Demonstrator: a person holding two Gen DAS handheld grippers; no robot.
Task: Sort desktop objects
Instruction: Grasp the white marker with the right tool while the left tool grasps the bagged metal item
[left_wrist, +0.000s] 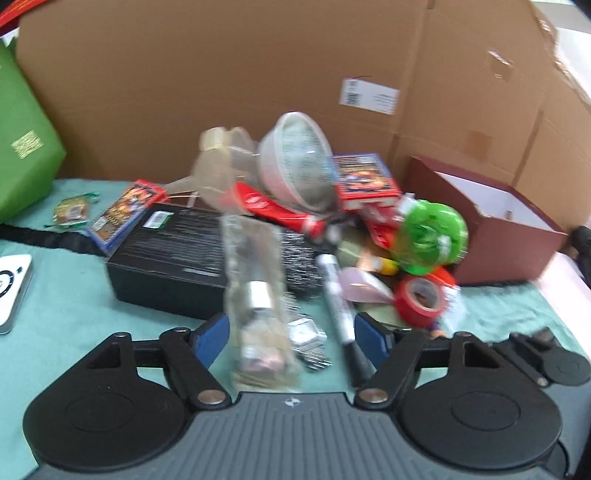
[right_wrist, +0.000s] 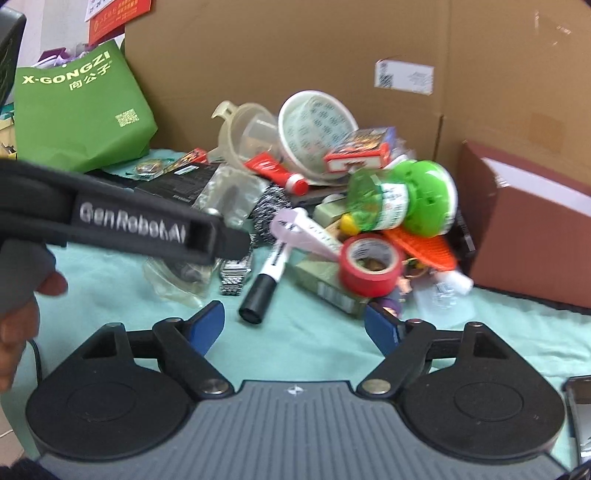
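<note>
- Your left gripper (left_wrist: 291, 334) has its jaws apart. A clear plastic packet (left_wrist: 258, 295) and a black marker (left_wrist: 341, 314) lie in the gap. The blur means I can't tell whether the pads touch either, but I judge nothing is gripped.
- Your right gripper (right_wrist: 293, 325) is also released, with only bare teal cloth (right_wrist: 306, 343) between the jaws. The marker's cap end (right_wrist: 255, 299) sits just ahead of it.
- Packet: light, crinkly and slippery, with something metal inside. Pinch it across the middle, not at the loose film edge.
- Marker: stiff, round and likely to roll. Take it across the barrel mid-length.
- Steel watch (right_wrist: 234, 275): beside the marker. The linked band is floppy, so grab the case.
- Red tape roll (right_wrist: 371, 264): near the bench's right side. It's rigid and light, so clamp across the rim.
- Black box (left_wrist: 170, 258): left of the pile. It's stiff and too wide for one jaw span along its length.
- Green plastic toy (right_wrist: 402, 199): hard and smooth, perched on the pile, so it may tumble if you nudge it.
- White strainer bowl (right_wrist: 317, 133): far side, against the cardboard wall (right_wrist: 295, 48). It's light, so take it by the rim.
- Maroon box (right_wrist: 528, 229): open, at the far right corner. Probably the drop spot.
</note>
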